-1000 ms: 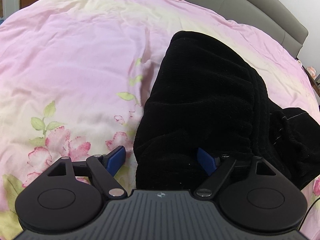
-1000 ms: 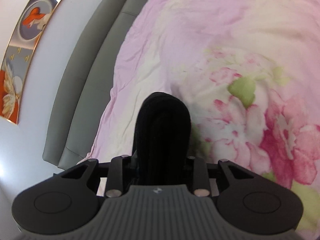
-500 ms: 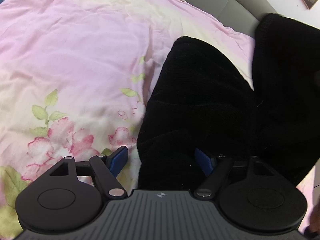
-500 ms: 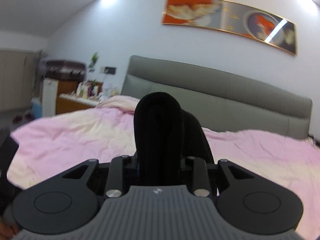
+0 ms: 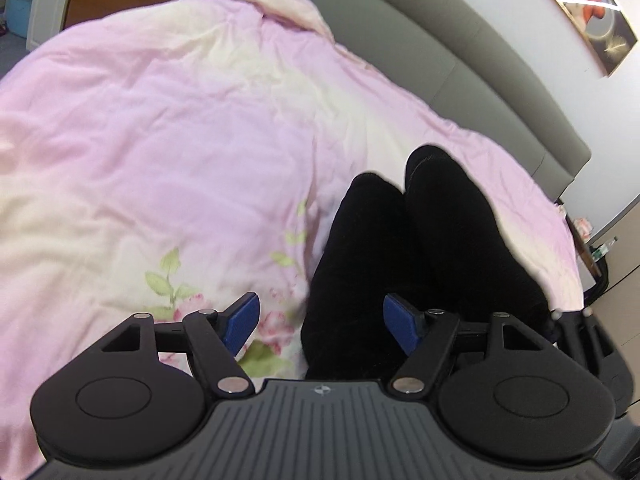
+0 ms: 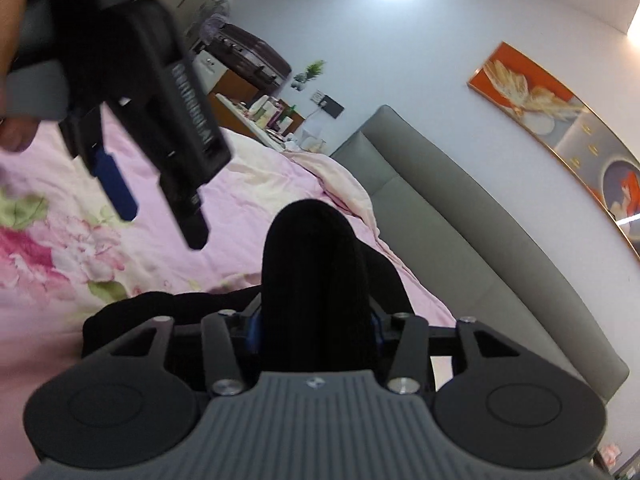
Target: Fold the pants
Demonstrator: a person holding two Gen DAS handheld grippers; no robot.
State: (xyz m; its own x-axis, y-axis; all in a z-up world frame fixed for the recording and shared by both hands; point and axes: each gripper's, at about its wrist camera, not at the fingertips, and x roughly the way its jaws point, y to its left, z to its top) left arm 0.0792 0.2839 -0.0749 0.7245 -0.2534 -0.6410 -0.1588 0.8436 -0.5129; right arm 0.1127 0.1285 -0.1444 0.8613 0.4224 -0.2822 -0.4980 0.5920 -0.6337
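Note:
Black pants [image 5: 420, 248] lie folded in two side-by-side humps on the pink flowered quilt [image 5: 160, 140]. My left gripper [image 5: 320, 320] hovers over their near left edge, its jaws closing. The blue pads [image 5: 240, 322] stand apart with that edge between them, and they do not press on it. In the right wrist view a thick upright fold of the pants [image 6: 316, 264] fills my right gripper [image 6: 316, 328]. Its jaws are opening, and the blue pads [image 6: 254, 332] still touch the cloth on both sides. The left gripper [image 6: 160, 216] hangs at the upper left there, held by a hand [image 6: 12, 132].
A grey padded headboard [image 5: 480, 80] runs along the far side of the bed, also seen as the headboard [image 6: 460, 208]. A dresser with bottles [image 6: 264, 112] stands past the bed's corner. A pale blanket [image 5: 280, 4] is bunched at the head end.
My right gripper swung round from looking down at the quilt to facing the headboard, bringing its fold of pants beside the rest. The left gripper rose and drew back, its jaws narrower.

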